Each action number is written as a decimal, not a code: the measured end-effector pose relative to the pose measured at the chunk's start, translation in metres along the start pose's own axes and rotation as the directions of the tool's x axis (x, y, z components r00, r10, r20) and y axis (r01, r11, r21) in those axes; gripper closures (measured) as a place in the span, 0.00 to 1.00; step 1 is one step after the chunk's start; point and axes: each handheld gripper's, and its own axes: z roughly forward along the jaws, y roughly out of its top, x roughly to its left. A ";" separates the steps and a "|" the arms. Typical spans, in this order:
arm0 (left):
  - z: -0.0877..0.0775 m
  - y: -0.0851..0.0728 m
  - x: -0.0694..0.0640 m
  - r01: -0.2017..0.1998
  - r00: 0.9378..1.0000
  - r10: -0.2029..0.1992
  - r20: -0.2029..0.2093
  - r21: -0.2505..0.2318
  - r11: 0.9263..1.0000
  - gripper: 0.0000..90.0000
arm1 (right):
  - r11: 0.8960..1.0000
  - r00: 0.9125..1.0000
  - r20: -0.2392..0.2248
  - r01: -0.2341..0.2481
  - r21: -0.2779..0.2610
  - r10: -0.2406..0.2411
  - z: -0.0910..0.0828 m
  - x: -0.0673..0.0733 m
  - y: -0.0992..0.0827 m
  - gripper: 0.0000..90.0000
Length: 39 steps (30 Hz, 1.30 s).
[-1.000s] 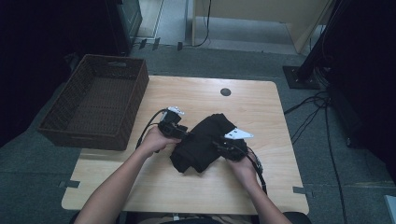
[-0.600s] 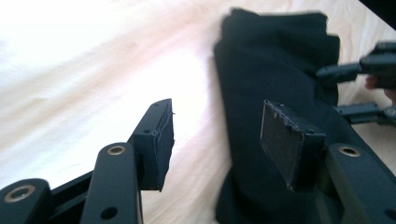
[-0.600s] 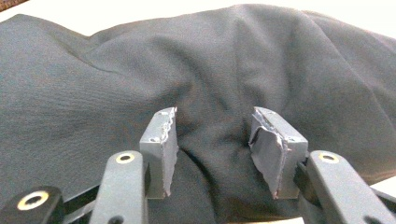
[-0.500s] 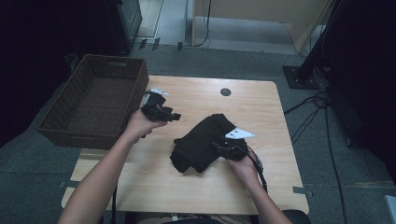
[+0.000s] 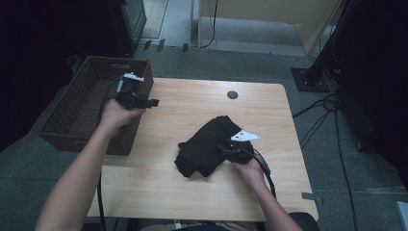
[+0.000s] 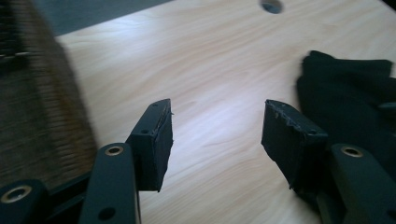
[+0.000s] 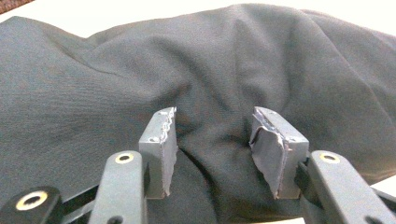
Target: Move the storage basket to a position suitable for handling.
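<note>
Wicker was seen at the far left, where a dark brown woven basket [image 5: 72, 120] stood at the table's left edge. The left gripper [image 5: 150, 102] was held just above the basket's right-hand rim, its jaws pointed out over the wooden table [image 5: 192, 106]. In the left gripper view its jaws [image 6: 215, 140] were seen standing wide apart with nothing between the pads, only bare wood being visible in the gap; the basket wall was blurred to the left of the fingers and the edge of the black cloth lay off beyond the right finger. A small round dark hole [image 5: 232, 95] was noted in the tabletop farther out. Right of centre a crumpled black garment [image 5: 207, 144] lay on the table, well apart from the left gripper. The right gripper [image 5: 222, 148] was set against the garment's right side, topped by its grey three-cornered plate. In the right gripper view its jaws [image 7: 212, 140] had just been opening, and a raised fold of the cloth [image 7: 140, 84] was seen between the pads, which stood partly apart beside it without being pressed onto it.
</note>
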 end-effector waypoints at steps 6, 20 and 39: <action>-0.004 -0.002 0.033 0.065 0.995 -0.063 -0.083 0.012 0.998 0.47 | 1.000 1.000 -0.005 -0.003 -0.001 0.003 0.002 0.000 0.001 0.56; 0.030 -0.030 0.053 0.145 0.988 -0.140 -0.072 0.077 0.986 0.64 | 1.000 1.000 -0.003 -0.001 -0.014 0.001 0.001 0.000 -0.001 0.56; 0.037 -0.032 0.025 0.163 0.987 -0.163 -0.006 0.062 0.985 0.78 | 1.000 1.000 0.007 0.010 -0.019 -0.010 0.001 0.002 -0.002 0.56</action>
